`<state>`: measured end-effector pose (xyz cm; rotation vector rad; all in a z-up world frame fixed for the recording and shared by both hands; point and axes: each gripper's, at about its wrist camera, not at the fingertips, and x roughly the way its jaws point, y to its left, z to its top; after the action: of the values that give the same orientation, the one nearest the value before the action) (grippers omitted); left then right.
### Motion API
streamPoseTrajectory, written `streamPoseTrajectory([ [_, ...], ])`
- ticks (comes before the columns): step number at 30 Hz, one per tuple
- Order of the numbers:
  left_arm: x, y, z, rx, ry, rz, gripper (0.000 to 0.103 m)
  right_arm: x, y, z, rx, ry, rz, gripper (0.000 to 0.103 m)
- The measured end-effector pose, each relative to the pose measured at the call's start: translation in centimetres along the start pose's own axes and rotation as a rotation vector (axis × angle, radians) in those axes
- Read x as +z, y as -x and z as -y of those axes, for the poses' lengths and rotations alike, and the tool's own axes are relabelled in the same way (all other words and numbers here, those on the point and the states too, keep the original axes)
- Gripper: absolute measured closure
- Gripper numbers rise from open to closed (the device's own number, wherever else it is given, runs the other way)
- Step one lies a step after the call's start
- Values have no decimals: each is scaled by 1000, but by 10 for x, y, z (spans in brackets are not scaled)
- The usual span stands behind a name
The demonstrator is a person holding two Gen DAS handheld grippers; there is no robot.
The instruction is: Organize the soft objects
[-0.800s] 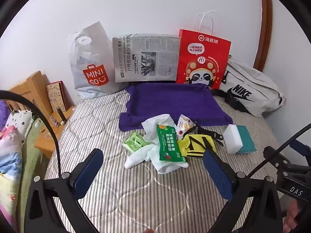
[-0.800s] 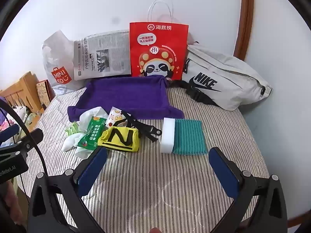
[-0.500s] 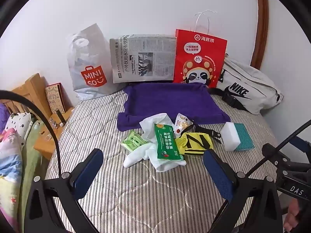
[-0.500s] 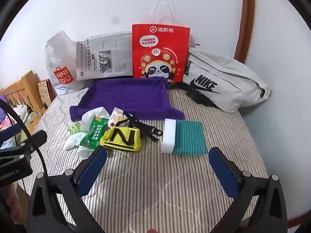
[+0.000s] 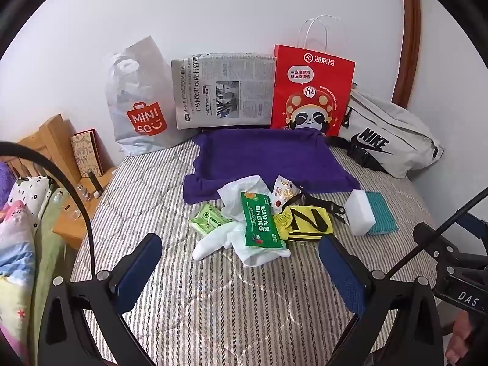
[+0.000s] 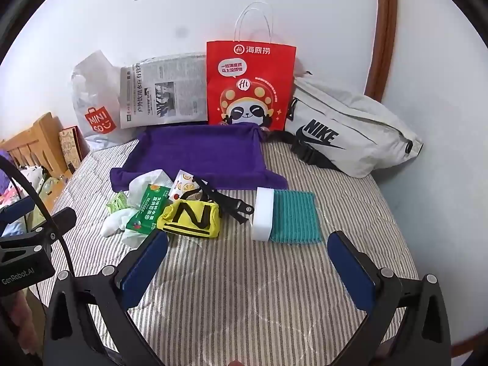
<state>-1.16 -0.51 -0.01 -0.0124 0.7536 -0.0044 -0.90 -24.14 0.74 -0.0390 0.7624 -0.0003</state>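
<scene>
I see the striped mattress (image 5: pixel 170 183) with a purple towel tray (image 6: pixel 198 152) at its far end, long side running across my view. In front of it lies the teal cloth (image 6: pixel 296 216), long axis pointing away from me, a white sponge (image 6: pixel 263 213) touching its left edge. The yellow pouch (image 6: pixel 192 218) lies crosswise. My left gripper (image 5: pixel 241 262) and right gripper (image 6: pixel 248 259) gape fully, empty, short of everything.

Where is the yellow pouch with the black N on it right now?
In both wrist views the yellow pouch with the black N lies on the striped mattress, between the green snack packet on its left and the white sponge block on its right.
</scene>
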Motion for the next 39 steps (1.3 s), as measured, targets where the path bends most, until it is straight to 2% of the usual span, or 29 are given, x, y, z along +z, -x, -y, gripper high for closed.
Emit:
streamPoseTrajectory([
  [7,2,-1,7,1,-12,-24,0,0,2,1,4,-4,3,0],
  [39,0,-2,2,8,-9,-28,0,-5,5,2,1,-7,2,0],
])
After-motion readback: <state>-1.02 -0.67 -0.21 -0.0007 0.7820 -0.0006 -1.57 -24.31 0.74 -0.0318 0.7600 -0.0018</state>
